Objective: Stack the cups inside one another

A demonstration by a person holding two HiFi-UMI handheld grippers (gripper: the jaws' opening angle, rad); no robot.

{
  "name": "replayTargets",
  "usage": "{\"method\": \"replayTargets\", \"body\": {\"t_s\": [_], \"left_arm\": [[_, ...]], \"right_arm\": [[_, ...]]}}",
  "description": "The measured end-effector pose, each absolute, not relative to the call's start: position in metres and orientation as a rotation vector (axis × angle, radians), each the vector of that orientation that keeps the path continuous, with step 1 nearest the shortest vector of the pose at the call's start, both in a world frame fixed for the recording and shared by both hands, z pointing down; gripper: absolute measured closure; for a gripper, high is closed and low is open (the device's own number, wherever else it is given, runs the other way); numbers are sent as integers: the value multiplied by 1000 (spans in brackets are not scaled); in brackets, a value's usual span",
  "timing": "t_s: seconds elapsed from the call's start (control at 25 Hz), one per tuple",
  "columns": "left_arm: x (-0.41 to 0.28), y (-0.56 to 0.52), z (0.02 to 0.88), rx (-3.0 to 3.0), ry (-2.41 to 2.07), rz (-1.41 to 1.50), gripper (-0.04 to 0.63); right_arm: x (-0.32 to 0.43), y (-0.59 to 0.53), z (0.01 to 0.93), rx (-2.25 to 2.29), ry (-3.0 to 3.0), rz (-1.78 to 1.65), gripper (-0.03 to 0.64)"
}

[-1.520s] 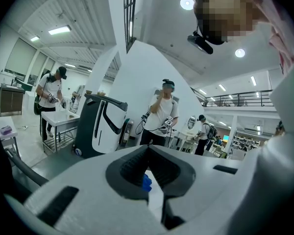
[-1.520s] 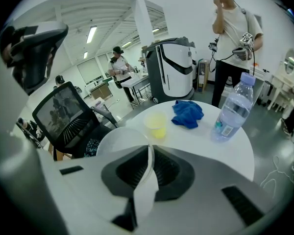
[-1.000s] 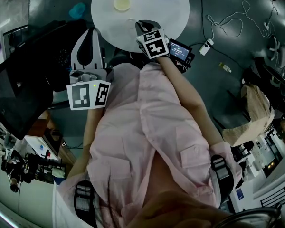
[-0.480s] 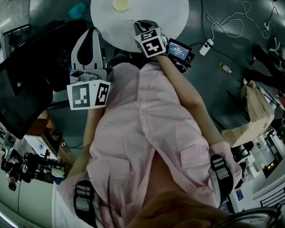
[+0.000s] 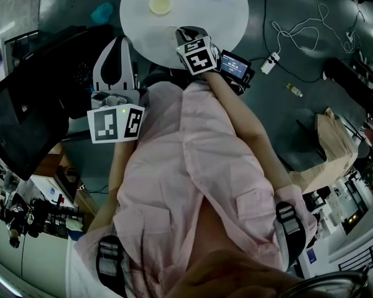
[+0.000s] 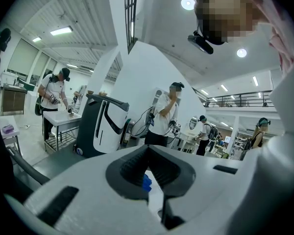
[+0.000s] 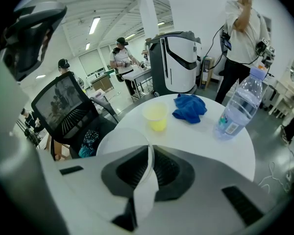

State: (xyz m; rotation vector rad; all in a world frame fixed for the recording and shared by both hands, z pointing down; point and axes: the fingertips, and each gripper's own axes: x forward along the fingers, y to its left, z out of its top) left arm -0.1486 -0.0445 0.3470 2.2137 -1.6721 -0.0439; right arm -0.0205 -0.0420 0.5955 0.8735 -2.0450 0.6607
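Note:
A yellow cup (image 5: pixel 160 4) stands upright on the round white table (image 5: pixel 224 17); the right gripper view has this cup (image 7: pixel 156 116) just ahead of the jaws. My right gripper (image 5: pixel 186 32) is over the table's near edge, shut on the thin wall of a clear plastic cup (image 7: pixel 118 142) that lies tilted, its mouth turned to the left. My left gripper (image 5: pixel 115 64) hangs off the table to the left, above a dark chair. Its jaws are shut with nothing between them (image 6: pixel 148 173), and its camera looks up into the hall.
On the table's far side lie a crumpled blue cloth (image 7: pixel 189 106) and a water bottle (image 7: pixel 237 106). A black mesh office chair (image 7: pixel 68 106) stands left of the table. A white-and-black machine (image 7: pixel 179 60) and several people are beyond it. Cables lie on the floor (image 5: pixel 298 30).
My right gripper has crept slightly further over the table with the clear cup still held. The left gripper has stayed where it was.

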Motion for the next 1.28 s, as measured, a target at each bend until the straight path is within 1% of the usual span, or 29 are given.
{"method": "replayTargets", "body": {"t_s": [1.12,1.28], "left_arm": [[-154,-52,347,2210,-1654,-36,580],[-152,-51,348,2207,-1652,-40,579]], "right_arm": [[-29,-45,603,840,-2032,615,574],[-28,-44,603,841,-2036,612,563]]}}
